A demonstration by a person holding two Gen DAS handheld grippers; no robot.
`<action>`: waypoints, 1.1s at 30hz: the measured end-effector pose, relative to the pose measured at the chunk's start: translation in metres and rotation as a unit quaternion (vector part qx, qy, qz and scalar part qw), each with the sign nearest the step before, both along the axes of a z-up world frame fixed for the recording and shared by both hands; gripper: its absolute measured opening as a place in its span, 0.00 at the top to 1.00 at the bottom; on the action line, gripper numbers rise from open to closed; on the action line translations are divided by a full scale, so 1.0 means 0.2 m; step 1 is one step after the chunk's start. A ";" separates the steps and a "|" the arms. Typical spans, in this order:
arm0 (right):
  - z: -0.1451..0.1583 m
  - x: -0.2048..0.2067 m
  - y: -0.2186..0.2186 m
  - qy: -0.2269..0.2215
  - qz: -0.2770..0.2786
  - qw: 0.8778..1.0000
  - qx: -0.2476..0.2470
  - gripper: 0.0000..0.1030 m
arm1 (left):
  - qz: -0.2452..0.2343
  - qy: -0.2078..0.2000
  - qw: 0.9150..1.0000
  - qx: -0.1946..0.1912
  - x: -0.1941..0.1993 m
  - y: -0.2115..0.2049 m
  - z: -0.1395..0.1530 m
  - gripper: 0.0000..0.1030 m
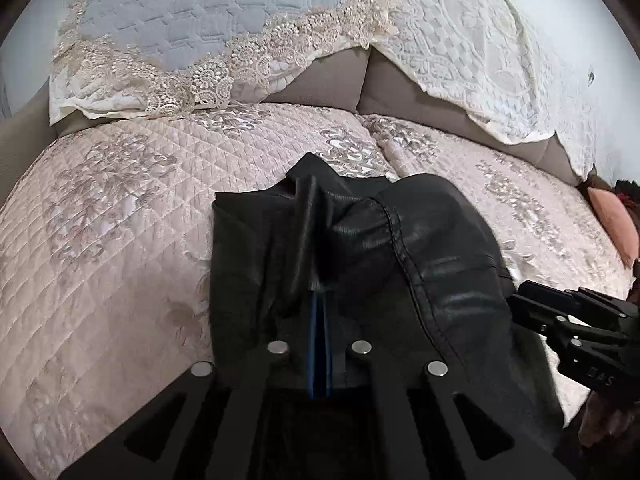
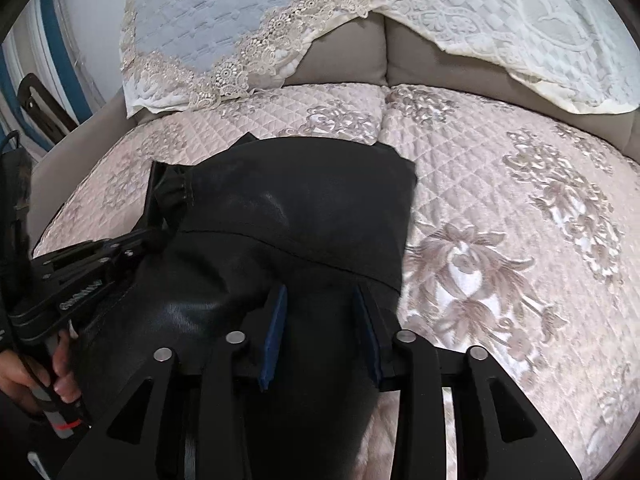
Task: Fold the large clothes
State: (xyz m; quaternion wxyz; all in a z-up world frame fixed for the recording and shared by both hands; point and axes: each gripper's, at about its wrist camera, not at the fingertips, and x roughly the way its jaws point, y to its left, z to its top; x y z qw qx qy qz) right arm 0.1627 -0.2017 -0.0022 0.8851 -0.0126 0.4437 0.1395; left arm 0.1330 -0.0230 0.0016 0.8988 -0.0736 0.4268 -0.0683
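**Black leather-look garment held over the quilted sofa seat**

Nearest the left wrist camera, the left gripper [image 1: 319,292] has its blue-padded fingers [image 1: 320,344] pressed together, and a bunched fold of the black leather-look garment [image 1: 360,240] is pinched between them. From that fold the garment rises in glossy creases, with a stitched seam running down just right of the grip. The right gripper [image 2: 320,292] stands with its blue pads [image 2: 276,332] apart; the garment's smooth panel lies under and between them, but the pads do not press on it. Seen from the right wrist camera, the left gripper reaches into the garment's gathered left edge, and the person's hand [image 2: 36,380] grips its handle below. The garment lies on the pink quilted cover [image 2: 500,220] of the sofa seat, its far edge short of the taupe backrest [image 2: 360,60]. Behind the garment, a lace-trimmed grey-blue throw [image 1: 200,20] and a cream embossed throw [image 1: 480,60] hang over that backrest. Well right of the garment, a salmon cushion [image 1: 618,224] sits at the seat's end.
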 end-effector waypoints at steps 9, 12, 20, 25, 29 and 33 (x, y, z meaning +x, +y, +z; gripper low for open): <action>0.09 -0.13 0.03 -0.028 0.013 0.999 -0.012 0.61 | -0.004 -0.015 1.000 -0.012 -0.25 0.06 0.06 0.76; 0.08 -0.14 0.07 -0.028 0.021 0.999 -0.022 0.59 | -0.005 -0.007 1.000 0.004 -0.27 0.06 -0.02 0.73; 0.03 -0.14 0.08 -0.019 0.021 0.999 -0.030 0.57 | 0.005 0.005 1.000 0.012 -0.23 0.05 -0.06 0.71; 0.07 -0.16 0.05 -0.035 0.011 0.998 -0.046 0.57 | 0.003 0.012 1.000 0.002 -0.22 0.06 0.01 0.72; 0.09 -0.17 0.00 -0.038 -0.004 0.999 -0.038 0.57 | 0.011 0.002 1.000 -0.010 -0.20 0.06 0.07 0.72; 0.10 -0.19 -0.02 -0.040 -0.004 0.998 -0.038 0.57 | 0.004 0.001 1.000 -0.012 -0.19 0.03 0.08 0.72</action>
